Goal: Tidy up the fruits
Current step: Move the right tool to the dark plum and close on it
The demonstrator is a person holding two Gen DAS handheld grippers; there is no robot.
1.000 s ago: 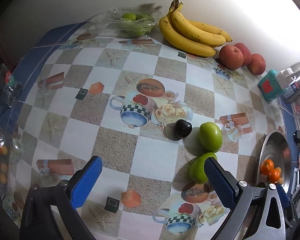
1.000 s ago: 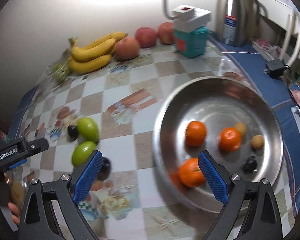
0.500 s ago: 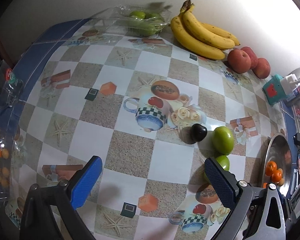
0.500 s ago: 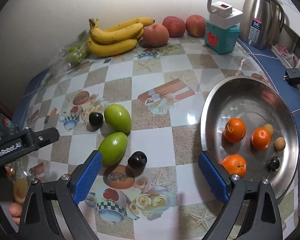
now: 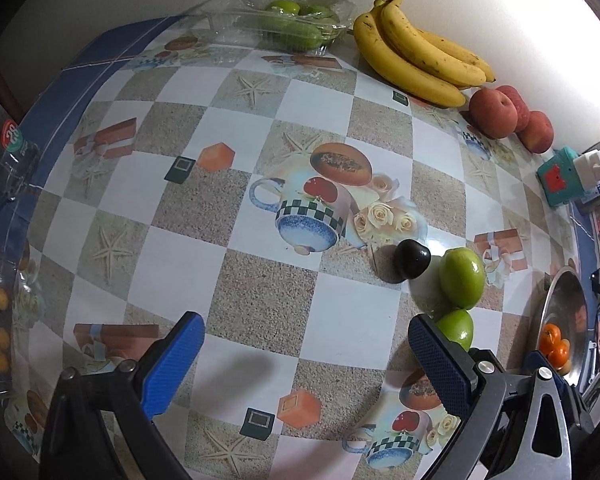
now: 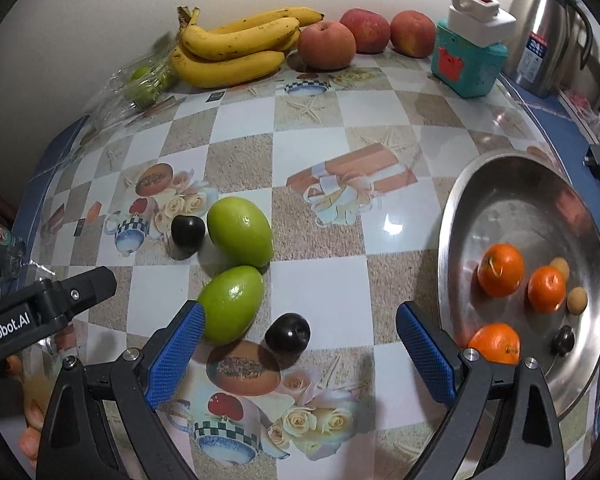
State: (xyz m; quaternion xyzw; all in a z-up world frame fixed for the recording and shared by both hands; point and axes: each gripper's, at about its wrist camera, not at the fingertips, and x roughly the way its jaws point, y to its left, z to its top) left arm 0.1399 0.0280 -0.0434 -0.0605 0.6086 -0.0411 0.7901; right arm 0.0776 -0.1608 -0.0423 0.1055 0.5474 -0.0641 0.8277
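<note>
The right gripper (image 6: 296,354), jaws spread and empty, frames a dark plum (image 6: 287,335) beside a green mango (image 6: 231,304), likely bound for the steel bowl (image 6: 460,216) of tangerines (its apparent sorting spot). The left gripper (image 5: 306,364) hangs open over bare tablecloth (image 5: 260,304).

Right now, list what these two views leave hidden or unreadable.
- Nearer green oval fruit, left wrist view: lower half hidden behind the left gripper finger.
- Green fruits in the clear plastic box, right wrist view: blurred by wrinkled plastic; count unclear.
- Shiny steel bowl, left wrist view: mostly cut off at the edge.
- Small dark round fruit in the bowl, right wrist view: too small to identify.
</note>
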